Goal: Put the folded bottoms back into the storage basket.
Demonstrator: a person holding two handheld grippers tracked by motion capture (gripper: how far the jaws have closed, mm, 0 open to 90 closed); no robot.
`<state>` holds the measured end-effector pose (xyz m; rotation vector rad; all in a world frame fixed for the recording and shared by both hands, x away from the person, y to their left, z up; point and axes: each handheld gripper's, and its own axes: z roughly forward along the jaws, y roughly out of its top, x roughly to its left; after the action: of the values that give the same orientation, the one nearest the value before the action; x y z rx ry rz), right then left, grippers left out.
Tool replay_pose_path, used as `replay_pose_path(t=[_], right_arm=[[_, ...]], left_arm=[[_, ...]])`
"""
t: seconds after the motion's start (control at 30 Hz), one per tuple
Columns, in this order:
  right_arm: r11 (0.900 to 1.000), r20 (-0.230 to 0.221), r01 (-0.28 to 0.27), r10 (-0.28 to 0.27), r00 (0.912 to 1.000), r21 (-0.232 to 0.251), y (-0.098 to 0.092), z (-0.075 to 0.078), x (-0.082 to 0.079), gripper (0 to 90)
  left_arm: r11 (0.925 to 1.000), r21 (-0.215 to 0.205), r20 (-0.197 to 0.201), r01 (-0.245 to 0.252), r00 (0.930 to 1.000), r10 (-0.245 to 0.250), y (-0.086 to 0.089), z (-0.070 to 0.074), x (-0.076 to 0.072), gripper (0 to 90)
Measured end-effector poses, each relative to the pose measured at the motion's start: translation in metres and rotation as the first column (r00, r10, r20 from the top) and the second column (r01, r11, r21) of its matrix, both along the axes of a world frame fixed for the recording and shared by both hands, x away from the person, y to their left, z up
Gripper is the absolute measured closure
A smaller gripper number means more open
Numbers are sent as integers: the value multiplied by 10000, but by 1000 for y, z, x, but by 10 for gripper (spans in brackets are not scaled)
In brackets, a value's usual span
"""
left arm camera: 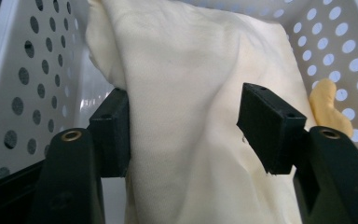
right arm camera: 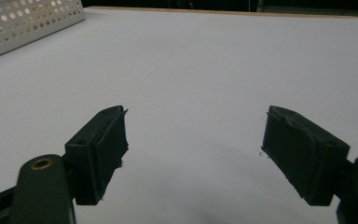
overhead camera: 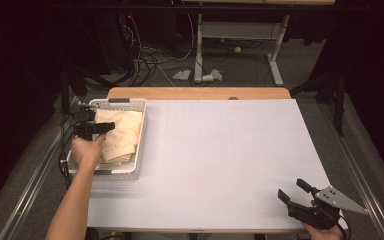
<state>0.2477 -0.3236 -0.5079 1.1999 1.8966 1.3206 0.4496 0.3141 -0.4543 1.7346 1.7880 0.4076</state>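
1. 2 grippers are in play, and the left gripper (left arm camera: 184, 126) is the nearer one: it reaches into the white perforated basket (overhead camera: 141, 142) at the table's left edge, jaws spread with a raised ridge of cream cloth (left arm camera: 186, 84) between them, not yet pinched.
2. The cloth lies bunched in the basket, its long axis running near to far; it looks soft, matte and creased.
3. A yellow scrap (left arm camera: 327, 108) peeks out beside the cloth against the basket wall.
4. The right gripper (overhead camera: 296, 192) rests at the near right corner of the white table (overhead camera: 230, 150), jaws wide apart and empty, well apart from the basket.
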Motion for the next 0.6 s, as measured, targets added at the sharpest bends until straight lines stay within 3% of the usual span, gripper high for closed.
replay_pose_path(t=[0.6], right_arm=[[10000,-1,2,-2,10000,2,0,0,0,226]], left_arm=[[9996,134,390,-260,9989,255,13,10,-11,371]])
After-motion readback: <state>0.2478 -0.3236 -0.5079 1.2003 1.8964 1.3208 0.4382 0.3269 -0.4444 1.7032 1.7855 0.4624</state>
